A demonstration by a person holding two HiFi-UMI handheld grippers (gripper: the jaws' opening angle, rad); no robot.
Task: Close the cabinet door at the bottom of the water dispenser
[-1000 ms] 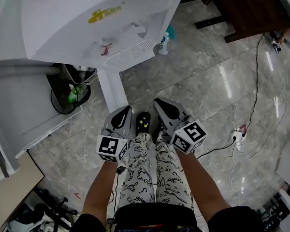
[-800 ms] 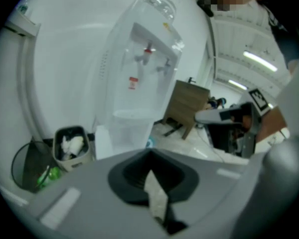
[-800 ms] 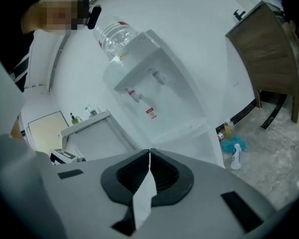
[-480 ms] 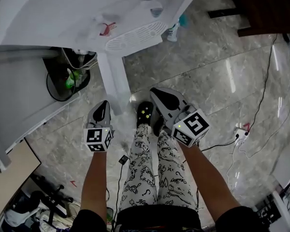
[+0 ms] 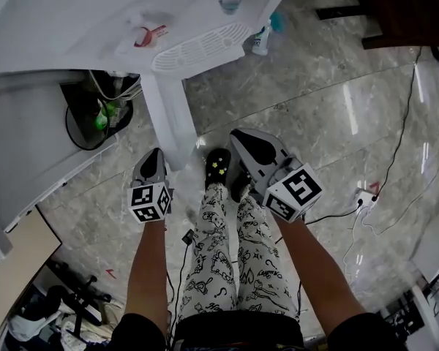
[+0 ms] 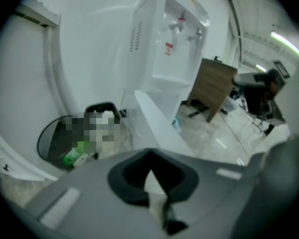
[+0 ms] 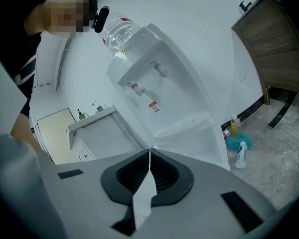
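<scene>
The white water dispenser [image 5: 168,28] stands at the top of the head view, its drip grille facing me. Its bottom cabinet door [image 5: 170,119] hangs open, seen edge-on as a narrow white panel reaching toward me. My left gripper [image 5: 155,156] is shut and empty, just left of the door's near edge; contact cannot be judged. In the left gripper view the left gripper [image 6: 150,154] points at the door [image 6: 154,128]. My right gripper [image 5: 241,134] is shut and empty, right of the door. In its own view the right gripper [image 7: 150,151] faces the dispenser [image 7: 159,93].
A black bin [image 5: 95,119] with a green bottle sits left of the door, beside a white cabinet [image 5: 22,152]. Cleaning bottles [image 5: 262,39] stand right of the dispenser. Dark wooden furniture [image 5: 395,6] is at top right. Cables and a power strip [image 5: 362,196] lie on the marble floor.
My left gripper has moved left, away from my legs, and now sits beside the open door's near edge. The right gripper has hardly moved.
</scene>
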